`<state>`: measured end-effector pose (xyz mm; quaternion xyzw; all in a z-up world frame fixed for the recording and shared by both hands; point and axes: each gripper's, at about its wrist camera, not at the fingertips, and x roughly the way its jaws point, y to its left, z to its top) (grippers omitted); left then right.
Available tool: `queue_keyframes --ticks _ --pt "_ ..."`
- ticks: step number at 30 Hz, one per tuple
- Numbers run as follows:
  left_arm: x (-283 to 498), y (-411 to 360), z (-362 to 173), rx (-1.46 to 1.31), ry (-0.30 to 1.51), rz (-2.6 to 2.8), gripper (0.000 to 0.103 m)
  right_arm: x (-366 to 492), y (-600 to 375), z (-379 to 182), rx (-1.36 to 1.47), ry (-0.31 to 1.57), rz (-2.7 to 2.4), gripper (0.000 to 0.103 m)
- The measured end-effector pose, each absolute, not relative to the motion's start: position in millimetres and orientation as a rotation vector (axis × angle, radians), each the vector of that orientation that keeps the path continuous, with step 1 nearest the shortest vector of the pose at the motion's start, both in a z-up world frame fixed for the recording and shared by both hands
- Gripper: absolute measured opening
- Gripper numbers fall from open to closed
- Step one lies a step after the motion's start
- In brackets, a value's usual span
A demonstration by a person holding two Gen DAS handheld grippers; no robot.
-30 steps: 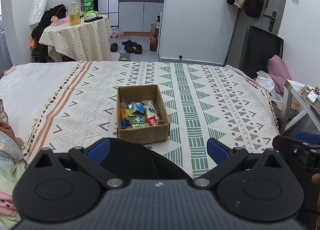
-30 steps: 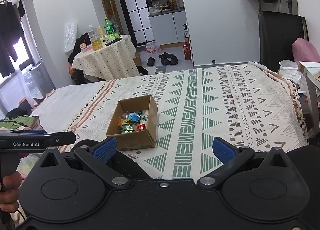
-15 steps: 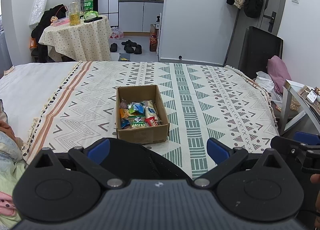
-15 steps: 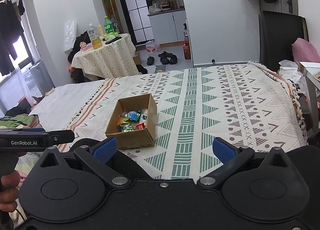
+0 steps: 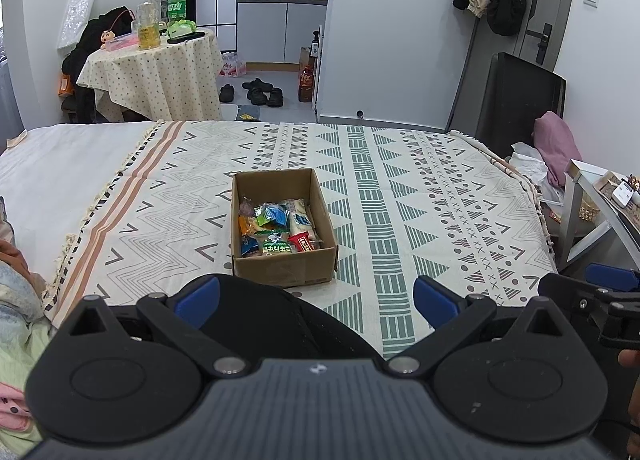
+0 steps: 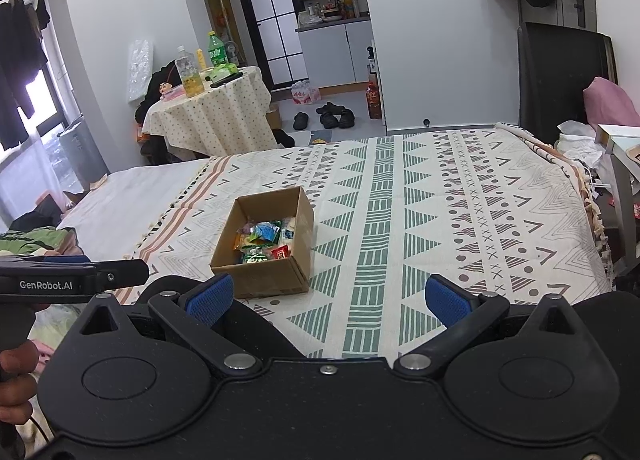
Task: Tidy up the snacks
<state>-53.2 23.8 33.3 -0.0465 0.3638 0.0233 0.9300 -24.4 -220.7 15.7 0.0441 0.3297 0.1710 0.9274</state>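
An open cardboard box (image 5: 285,272) sits on the patterned bedspread (image 5: 400,195), with several wrapped snacks (image 5: 276,232) lying in its near half. It also shows in the right wrist view (image 6: 260,280), with the snacks (image 6: 262,242) inside. My left gripper (image 5: 316,296) is open and empty, held above the bed just short of the box. My right gripper (image 6: 328,296) is open and empty, to the right of the box and short of it. Each gripper's body shows at the edge of the other's view.
A round table with a dotted cloth (image 5: 156,75) holds bottles beyond the bed's far left. Shoes (image 5: 256,89) lie on the floor. A black chair (image 5: 516,99) and a side table (image 5: 600,199) stand at the right. Bedding is piled at the left (image 5: 16,292).
Both grippers have drifted very slightly; the box sits a touch higher in the views. Nothing was taken hold of or let go.
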Motion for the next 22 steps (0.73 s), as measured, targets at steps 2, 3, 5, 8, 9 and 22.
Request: queue_keyframes --ticks 2,3,5,8,9,22 --pt "-53.5 23.4 32.9 -0.096 0.746 0.047 0.103 -24.1 -220.4 15.6 0.090 0.675 0.351 0.103" --pt "-53.2 23.9 33.0 -0.095 0.746 0.047 0.103 -24.2 -220.5 15.6 0.090 0.675 0.350 0.103" --pt "-53.7 22.5 32.3 -0.093 0.748 0.046 0.103 -24.4 -220.6 15.6 0.091 0.676 0.350 0.103" --pt "-54.3 20.4 30.6 -0.091 0.751 0.042 0.103 -23.9 -220.5 15.6 0.090 0.675 0.350 0.103" --pt "-53.9 20.3 30.2 -0.090 0.752 0.040 0.103 -24.0 -220.5 15.6 0.090 0.676 0.350 0.103" --pt "-53.5 20.7 31.5 -0.093 0.750 0.032 0.103 -25.0 -221.1 10.4 0.092 0.682 0.348 0.103"
